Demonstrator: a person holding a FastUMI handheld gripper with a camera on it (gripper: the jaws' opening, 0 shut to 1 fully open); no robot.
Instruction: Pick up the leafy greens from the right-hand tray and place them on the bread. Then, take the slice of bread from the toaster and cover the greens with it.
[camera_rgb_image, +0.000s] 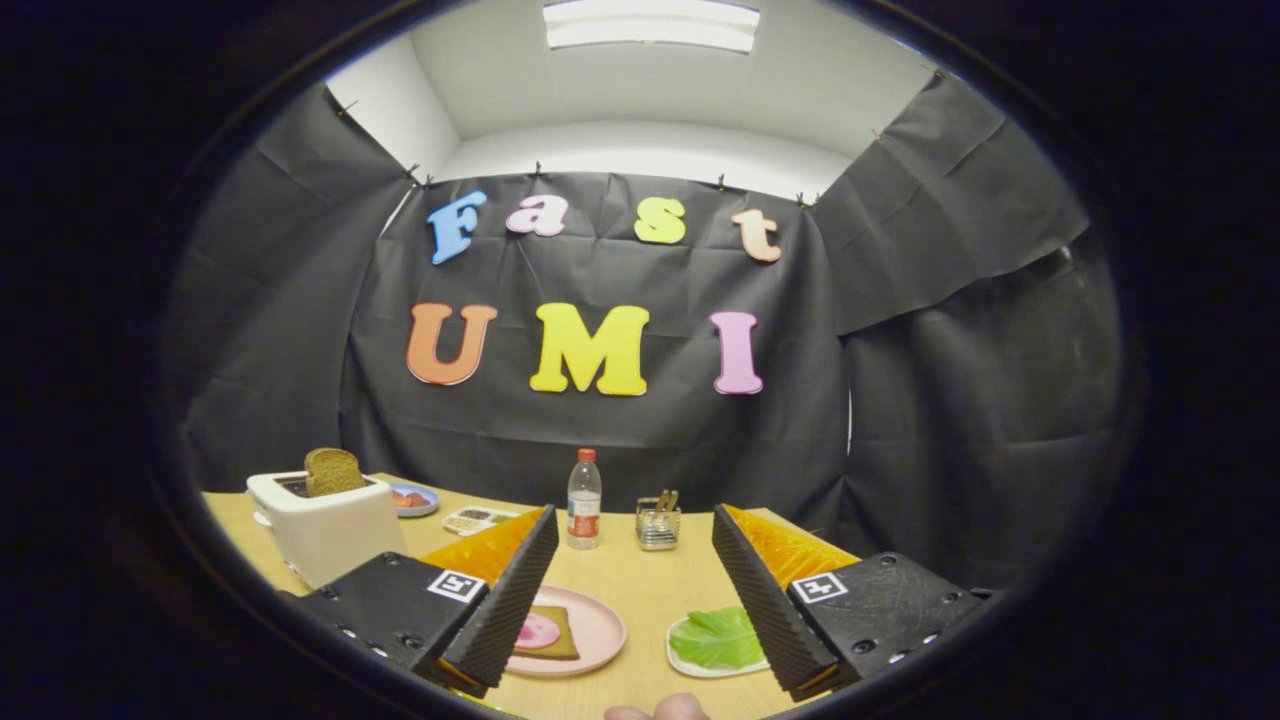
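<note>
Step one pending: I hold the gripper (631, 590) wide open, fingers empty.
Leafy greens (717, 637) lie on the white tray (690, 664) by the right finger; bread (549, 632) on the pink plate (598, 630), seemingly under a pink slice; second slice (332, 470) in the toaster (325, 527). Next: swing right, descend over greens.

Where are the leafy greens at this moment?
In the gripper view the leafy greens lie on a small white tray on the table, beside the open gripper's right finger and to the right of the pink plate with bread.
</note>
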